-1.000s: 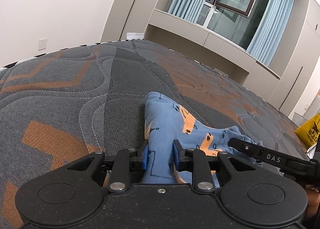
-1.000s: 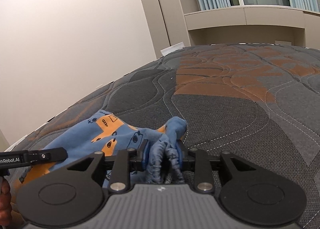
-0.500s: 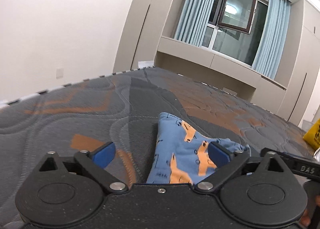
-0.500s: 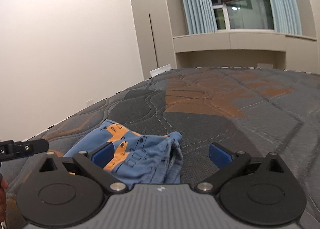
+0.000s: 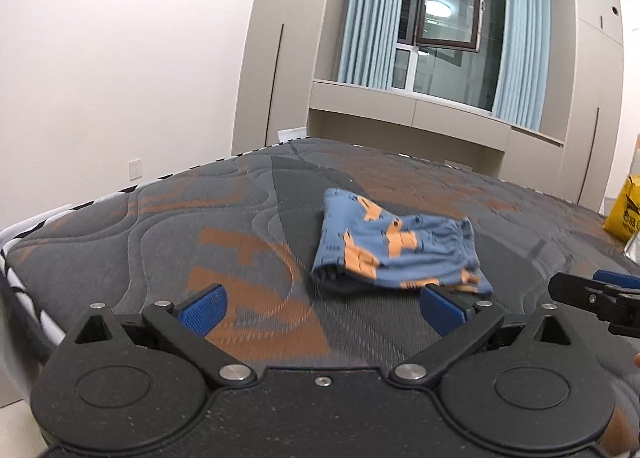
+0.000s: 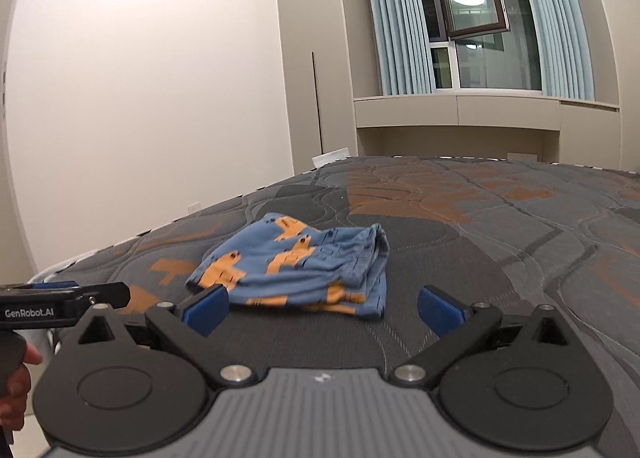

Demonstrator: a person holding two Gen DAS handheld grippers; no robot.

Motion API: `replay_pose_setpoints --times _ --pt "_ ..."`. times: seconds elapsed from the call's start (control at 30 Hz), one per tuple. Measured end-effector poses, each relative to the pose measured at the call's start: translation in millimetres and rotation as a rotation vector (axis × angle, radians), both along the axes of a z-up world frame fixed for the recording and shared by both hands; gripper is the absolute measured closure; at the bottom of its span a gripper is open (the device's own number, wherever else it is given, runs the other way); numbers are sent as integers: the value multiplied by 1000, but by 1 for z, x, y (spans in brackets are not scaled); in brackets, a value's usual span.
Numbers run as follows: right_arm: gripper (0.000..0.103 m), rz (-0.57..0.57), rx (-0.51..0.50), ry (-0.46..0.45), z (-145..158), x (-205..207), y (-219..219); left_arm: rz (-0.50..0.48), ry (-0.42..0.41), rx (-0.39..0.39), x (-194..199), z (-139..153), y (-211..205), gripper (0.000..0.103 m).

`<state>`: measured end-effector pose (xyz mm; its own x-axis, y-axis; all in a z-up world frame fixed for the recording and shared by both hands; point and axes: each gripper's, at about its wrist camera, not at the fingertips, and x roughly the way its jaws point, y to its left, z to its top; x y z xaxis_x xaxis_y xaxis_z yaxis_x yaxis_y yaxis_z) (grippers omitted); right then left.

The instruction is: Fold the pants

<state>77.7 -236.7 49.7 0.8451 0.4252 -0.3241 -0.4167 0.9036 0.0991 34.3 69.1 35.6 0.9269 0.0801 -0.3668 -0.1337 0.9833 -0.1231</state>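
I am holding my left gripper [image 5: 320, 308] and my right gripper [image 6: 322, 312] with jaws spread wide, both having just been opening, and nothing is sitting between the blue pads. The folded blue pants [image 5: 394, 250] with orange print are lying on the grey and orange mattress [image 5: 200, 218], just ahead of both grippers, touching neither

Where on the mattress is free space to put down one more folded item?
Bare mattress lies right of the folded pants, toward the window side, and left of the pants toward the near corner. It is crowded only along the front edge, where the open left gripper and right gripper are.
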Motion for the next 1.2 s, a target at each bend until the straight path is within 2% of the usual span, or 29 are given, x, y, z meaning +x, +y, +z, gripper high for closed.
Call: replay_pose_setpoints --times 0.2,0.4,1.2 --pt "0 -15 -10 -13 -6 -37 -6 -6 6 31 -24 -6 -7 1" --pt "0 -37 -7 -12 -11 -57 -10 -19 11 19 -37 -8 -10 1" --pt "0 -32 -25 25 -18 -55 -9 -29 21 6 -36 -8 -12 1"
